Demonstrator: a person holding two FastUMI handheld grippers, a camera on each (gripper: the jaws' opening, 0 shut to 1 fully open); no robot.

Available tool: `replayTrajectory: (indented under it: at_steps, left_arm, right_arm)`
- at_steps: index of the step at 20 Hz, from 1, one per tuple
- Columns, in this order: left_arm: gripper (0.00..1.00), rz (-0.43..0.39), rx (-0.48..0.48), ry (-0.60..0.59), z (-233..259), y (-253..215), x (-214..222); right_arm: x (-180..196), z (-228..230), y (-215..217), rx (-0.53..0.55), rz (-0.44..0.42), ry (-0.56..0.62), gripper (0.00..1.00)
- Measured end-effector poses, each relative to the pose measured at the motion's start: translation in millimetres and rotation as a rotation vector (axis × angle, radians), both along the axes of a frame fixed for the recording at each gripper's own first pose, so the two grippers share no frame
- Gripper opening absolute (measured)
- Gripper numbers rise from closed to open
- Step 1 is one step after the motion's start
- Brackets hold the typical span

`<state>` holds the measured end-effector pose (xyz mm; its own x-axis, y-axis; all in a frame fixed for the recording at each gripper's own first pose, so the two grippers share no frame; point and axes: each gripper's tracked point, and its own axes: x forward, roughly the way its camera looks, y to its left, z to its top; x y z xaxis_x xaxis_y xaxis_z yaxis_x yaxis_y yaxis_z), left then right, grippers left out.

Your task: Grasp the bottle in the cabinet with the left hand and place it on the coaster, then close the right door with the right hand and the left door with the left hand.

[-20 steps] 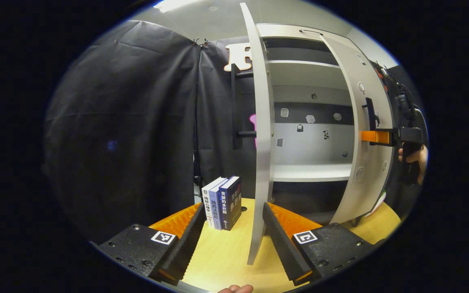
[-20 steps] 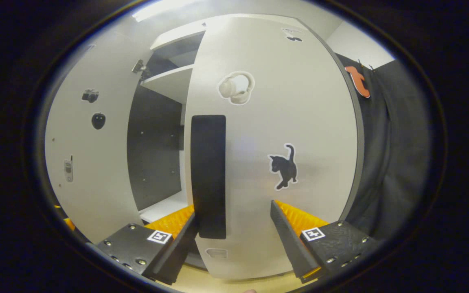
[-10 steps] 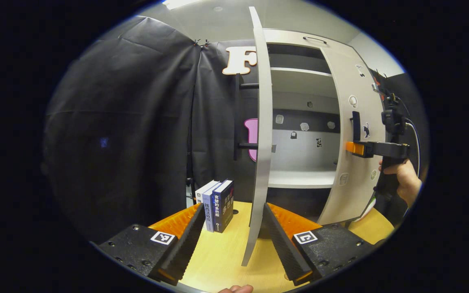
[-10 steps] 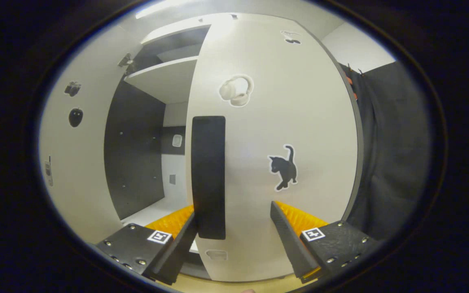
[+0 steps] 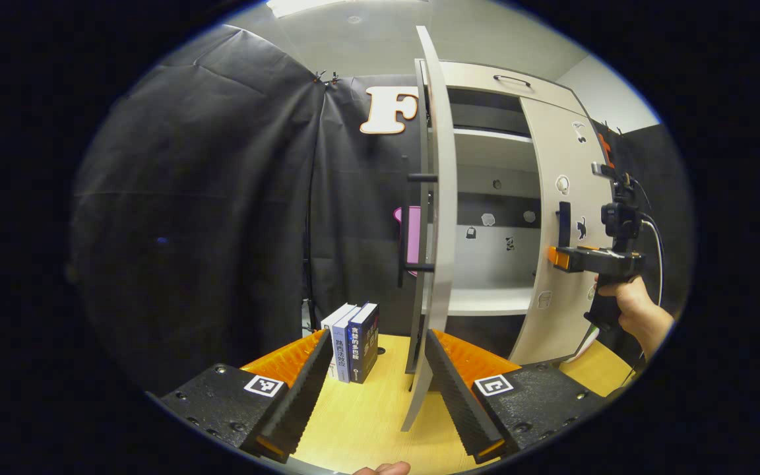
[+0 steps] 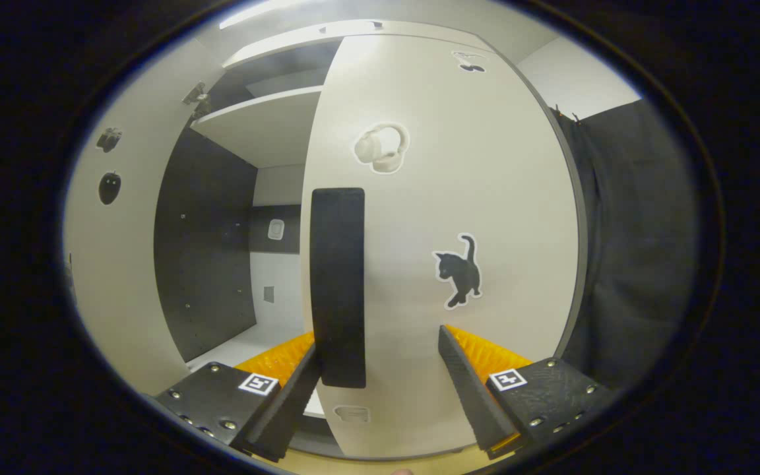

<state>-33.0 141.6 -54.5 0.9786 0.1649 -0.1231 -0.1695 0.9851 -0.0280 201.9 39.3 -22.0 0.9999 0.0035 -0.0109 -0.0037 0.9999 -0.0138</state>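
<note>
Since a second ago the right door (image 5: 561, 224) has swung further toward the cabinet (image 5: 485, 198) and the opening has narrowed; my left door (image 5: 434, 224) now shows almost edge-on. In the left gripper view, my left gripper (image 5: 373, 389) has its jaws spread, empty, with the lower edge of the left door standing between the fingers and touching neither as far as I can tell. The books (image 5: 352, 340) stand on the table (image 5: 367, 422) just left of that door. Beyond the door, the right gripper (image 5: 555, 257) is held by a hand (image 5: 631, 307) against the right door, just under its handle (image 5: 563, 223). I cannot find the bottle or the coaster here; the cabinet shelves I can see are bare, so I judge it already moved. In the right gripper view, the jaws are spread, and the handle (image 6: 337, 284) sits near my inner finger; I cannot tell whether it touches. The risks as I judge them: the right gripper could slip off the flat door face or snag the handle, and if I swing the left door too soon, the two door edges could meet and jam, or it could sweep into the right gripper.
</note>
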Motion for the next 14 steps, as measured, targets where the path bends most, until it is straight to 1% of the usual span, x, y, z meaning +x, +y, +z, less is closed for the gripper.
replayTrajectory:
  at_steps: [1,2,3,5,6,7,8,9,10,11,12,13,14]
  left_arm:
    - [0.9,-0.009,-0.007,-0.012,8,3,4]
    - [0.9,-0.018,-0.01,-0.019,14,6,8]
    - [0.9,-0.027,-0.01,-0.021,18,10,14]
    - [0.9,-0.059,-0.01,-0.034,26,11,28]
    - [0.88,-0.077,-0.006,-0.039,29,12,35]
    - [0.9,-0.097,-0.002,-0.041,31,10,42]
    - [0.88,-0.115,0.006,-0.045,31,10,49]
    - [0.88,-0.131,0.015,-0.041,31,9,56]
    - [0.92,-0.145,0.027,-0.045,32,7,58]
    - [0.88,-0.156,0.037,-0.046,35,6,61]
    - [0.88,-0.161,0.052,-0.049,36,6,65]
    - [0.91,-0.171,0.062,-0.049,36,8,66]
    - [0.91,-0.183,0.056,-0.052,36,6,67]
  right_arm:
    - [0,-1,0,-0.001,0.001,0.002,1.0]
    - [-1,0,0,0.002,0.001,0.003,0.97]
    - [-1,0,0,0.003,0.001,0.007,1.0]
    - [-2,-2,1,0.011,0.005,0.019,1.0]
    - [-4,-2,0,0.013,0.007,0.025,1.0]
    - [-8,1,0,0.011,0.011,0.023,1.0]
    - [-13,3,0,0.007,0.013,0.017,1.0]
    - [-18,4,0,0.007,0.017,0.016,1.0]
    - [-24,4,1,0.012,0.025,0.017,1.0]
    - [-31,5,1,0.014,0.035,0.017,1.0]
    - [-38,4,1,0.008,0.042,0.02,1.0]
    - [-45,0,0,0.001,0.047,0.026,1.0]
    - [-51,-4,0,-0.009,0.058,0.034,1.0]
